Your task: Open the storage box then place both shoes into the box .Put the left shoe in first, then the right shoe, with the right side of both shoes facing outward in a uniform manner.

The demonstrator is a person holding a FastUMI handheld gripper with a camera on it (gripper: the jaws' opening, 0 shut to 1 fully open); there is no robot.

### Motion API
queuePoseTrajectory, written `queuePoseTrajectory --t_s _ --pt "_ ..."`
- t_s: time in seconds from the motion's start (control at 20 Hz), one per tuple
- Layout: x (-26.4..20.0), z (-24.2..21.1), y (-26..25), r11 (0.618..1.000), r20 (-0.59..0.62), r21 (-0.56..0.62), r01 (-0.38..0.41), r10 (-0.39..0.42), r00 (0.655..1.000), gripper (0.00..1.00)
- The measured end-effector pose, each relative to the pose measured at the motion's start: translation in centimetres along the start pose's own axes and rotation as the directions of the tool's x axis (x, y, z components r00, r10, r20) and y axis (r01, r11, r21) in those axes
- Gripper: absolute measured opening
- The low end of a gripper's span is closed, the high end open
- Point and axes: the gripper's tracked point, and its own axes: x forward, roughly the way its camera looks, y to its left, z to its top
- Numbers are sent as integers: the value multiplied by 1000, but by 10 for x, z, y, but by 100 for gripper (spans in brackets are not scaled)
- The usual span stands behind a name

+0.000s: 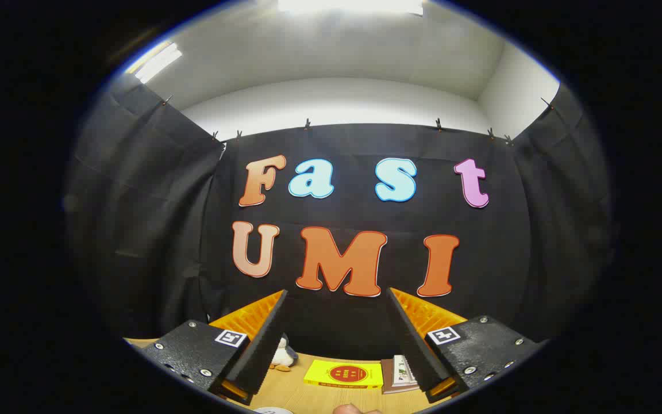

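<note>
My gripper (pixel 337 305) is held high and level, pointing at the booth's black back wall. Its two orange-and-black fingers (pixel 262 339) stand wide apart with nothing between them, so it is open. Below the fingers a strip of the light wooden table (pixel 296 394) shows. No shoe or storage box can be made out among the things on it.
On the table beyond the fingers lie a flat yellow box (pixel 343 375) and a small booklet (pixel 401 372) to its right. A small penguin toy (pixel 282 355) stands behind the left finger. A fingertip (pixel 349 409) and a white rim (pixel 272 410) sit nearest.
</note>
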Motion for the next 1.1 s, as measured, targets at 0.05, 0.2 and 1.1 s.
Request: queuePoseTrajectory --t_s 0.05,0.2,1.1 --pt "0 0 0 1000 0 2 0 0 1000 98" --pt "2 -4 2 1000 -6 16 1 -1 1000 98" --pt "-7 -23 -2 1000 -51 4 24 -24 998 98"
